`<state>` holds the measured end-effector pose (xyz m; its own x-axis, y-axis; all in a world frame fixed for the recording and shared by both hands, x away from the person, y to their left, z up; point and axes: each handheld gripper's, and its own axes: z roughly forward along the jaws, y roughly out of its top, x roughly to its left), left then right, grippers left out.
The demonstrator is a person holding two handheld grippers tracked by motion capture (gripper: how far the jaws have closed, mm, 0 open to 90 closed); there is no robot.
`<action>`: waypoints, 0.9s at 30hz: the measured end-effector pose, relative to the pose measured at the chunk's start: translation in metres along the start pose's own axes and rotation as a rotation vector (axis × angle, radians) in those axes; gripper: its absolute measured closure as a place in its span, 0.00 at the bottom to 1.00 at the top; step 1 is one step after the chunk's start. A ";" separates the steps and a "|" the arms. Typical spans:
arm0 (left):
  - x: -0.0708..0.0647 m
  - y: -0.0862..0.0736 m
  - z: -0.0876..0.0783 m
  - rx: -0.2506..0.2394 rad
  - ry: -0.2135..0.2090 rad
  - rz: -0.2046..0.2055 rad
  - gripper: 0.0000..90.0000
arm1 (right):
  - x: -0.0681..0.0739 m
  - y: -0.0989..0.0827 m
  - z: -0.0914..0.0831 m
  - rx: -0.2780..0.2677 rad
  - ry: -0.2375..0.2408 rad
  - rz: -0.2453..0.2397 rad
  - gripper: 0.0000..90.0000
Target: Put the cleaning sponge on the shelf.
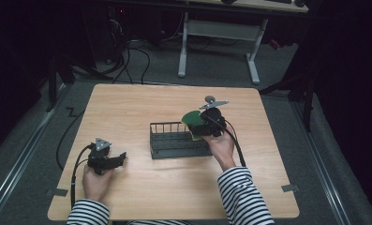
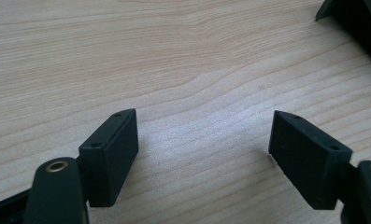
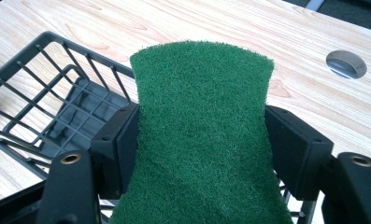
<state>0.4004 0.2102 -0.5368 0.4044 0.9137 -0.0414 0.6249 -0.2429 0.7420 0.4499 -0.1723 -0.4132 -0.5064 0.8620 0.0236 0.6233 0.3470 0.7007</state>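
Green scouring pad, rectangular, coarse fibre face with a yellow sponge layer glimpsed beneath in the high view: held in the right gripper, whose two black jaws press on its long edges and pinch it in slightly at the waist. Jaws stand wide, the pad's width filling the gap between them.

Position of pad: raised above the right end of the black wire basket, its free end reaching past the jaws. Seen from the right gripper view, the pad's long axis runs straight along the gripper's own line, and the basket's grid floor lies below and to the left of the pad. Judged relation for the coming move: the basket opening is down and toward the person's left from the pad, so a short lowering over the near right corner should bring it inside; the basket's long axis runs across the table, at an angle to the pad's.

Left gripper: jaws spread wide with nothing between them, bare pale wooden tabletop beneath. It rests at the near left of the table, well apart from the basket, whose dark corner shows at the far right. Right hand is plainly the nearer to basket and pad.

Round cable hole in the tabletop, beyond the pad, unrelated.
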 end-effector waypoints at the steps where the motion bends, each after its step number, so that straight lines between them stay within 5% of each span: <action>1: 0.000 0.000 0.000 0.000 0.000 0.000 0.27 | 0.000 0.000 0.000 0.001 -0.002 0.002 0.35; 27: 0.000 0.000 0.000 0.000 0.002 0.000 0.27 | 0.003 -0.008 0.007 0.047 -0.030 -0.044 0.34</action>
<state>0.4006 0.2100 -0.5369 0.4035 0.9141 -0.0400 0.6246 -0.2433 0.7421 0.4480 -0.1697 -0.4236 -0.5166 0.8557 -0.0286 0.6282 0.4016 0.6664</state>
